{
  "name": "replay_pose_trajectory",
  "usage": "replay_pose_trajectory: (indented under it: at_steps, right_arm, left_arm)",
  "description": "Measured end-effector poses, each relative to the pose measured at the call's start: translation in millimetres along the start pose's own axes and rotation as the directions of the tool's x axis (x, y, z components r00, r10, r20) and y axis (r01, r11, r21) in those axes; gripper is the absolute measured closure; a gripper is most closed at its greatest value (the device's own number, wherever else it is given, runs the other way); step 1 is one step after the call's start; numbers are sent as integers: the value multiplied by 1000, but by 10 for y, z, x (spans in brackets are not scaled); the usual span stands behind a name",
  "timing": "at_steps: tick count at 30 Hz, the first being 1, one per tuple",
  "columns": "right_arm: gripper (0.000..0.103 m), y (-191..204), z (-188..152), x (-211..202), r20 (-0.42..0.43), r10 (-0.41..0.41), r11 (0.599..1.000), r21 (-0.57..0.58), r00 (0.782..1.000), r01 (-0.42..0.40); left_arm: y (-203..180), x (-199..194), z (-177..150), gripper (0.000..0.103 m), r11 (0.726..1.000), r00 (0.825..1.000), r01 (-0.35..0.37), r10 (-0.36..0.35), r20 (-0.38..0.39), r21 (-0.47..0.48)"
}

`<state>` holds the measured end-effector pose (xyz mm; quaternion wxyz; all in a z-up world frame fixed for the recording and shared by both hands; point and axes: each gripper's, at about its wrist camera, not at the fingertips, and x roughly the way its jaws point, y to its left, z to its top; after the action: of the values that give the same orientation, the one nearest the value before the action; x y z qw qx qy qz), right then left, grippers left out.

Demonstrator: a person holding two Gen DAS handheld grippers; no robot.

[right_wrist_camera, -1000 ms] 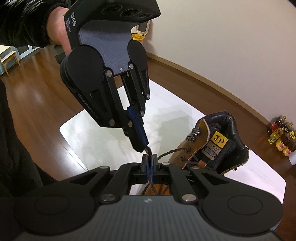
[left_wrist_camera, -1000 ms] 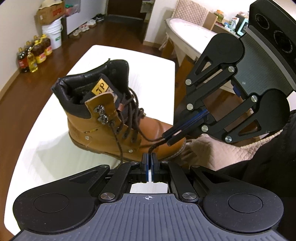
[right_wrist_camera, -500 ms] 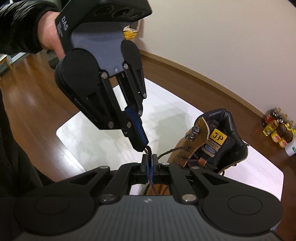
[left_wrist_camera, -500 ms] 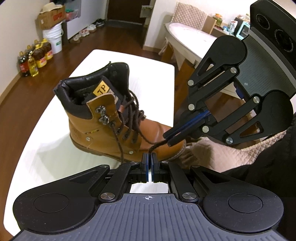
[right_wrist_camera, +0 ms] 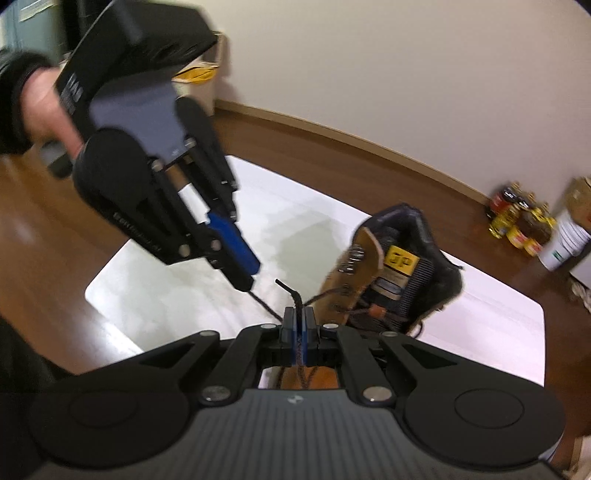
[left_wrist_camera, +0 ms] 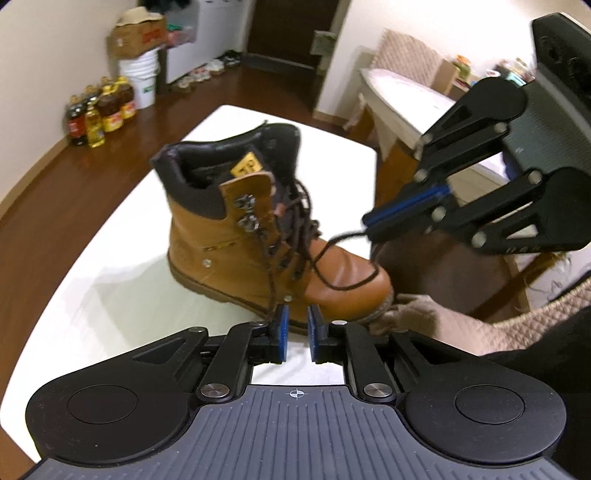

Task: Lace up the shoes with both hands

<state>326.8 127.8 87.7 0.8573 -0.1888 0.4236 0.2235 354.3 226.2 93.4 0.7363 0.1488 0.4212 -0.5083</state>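
Note:
A tan leather boot (left_wrist_camera: 236, 243) with a black collar stands on the white table (left_wrist_camera: 110, 288), its dark brown laces threaded loosely. My right gripper (right_wrist_camera: 298, 325) is shut on one lace (left_wrist_camera: 340, 240); the lace tip (right_wrist_camera: 285, 286) sticks up past its pads. In the left wrist view that gripper (left_wrist_camera: 369, 227) hovers over the boot's toe. My left gripper (left_wrist_camera: 295, 321) hangs near the toe with its jaws opening and nothing in the gap. A second lace strand (right_wrist_camera: 264, 306) trails just below its fingertips (right_wrist_camera: 243, 275). A hand (right_wrist_camera: 44, 110) holds it.
Oil bottles (left_wrist_camera: 99, 114), a white bucket (left_wrist_camera: 144, 79) and a cardboard box (left_wrist_camera: 136, 35) stand on the wooden floor by the wall. A quilted beige cushion (left_wrist_camera: 461, 325) lies past the table's right edge. Another table (left_wrist_camera: 406, 96) and a chair are behind.
My left gripper's jaws have parted and let go of the lace they pinched. It has drawn away from the right gripper, which still holds its lace.

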Motion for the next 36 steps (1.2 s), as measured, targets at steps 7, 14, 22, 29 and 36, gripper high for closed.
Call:
replay_pose_trajectory:
  at_steps: [7,14,22,29,36]
  right_arm:
    - [100,-207,-22,24,-26,-36,997,74,999,38]
    - [100,-477,14,189,14,-17,993,118,1000,16]
    - [100,-451,-49,239,35,-42,974,223,998,34]
    - [100,-396,-82,289,29,-82,947,314,996,69]
    - [100,-314,-35,338,12,-89,940,333,996,80]
  left_arm:
    - [-135,121,37,87,984,977,-168,173,121,-52]
    - [-180,274,82,87,964,963,-216,237,130,-158]
    - [-71,369,187,87,968,965,-219,234,122,-119]
    - [-86,359,279,87,985,976,-175,174,132,1]
    - [-82,409,266,86,987,983,-147,139,122,63]
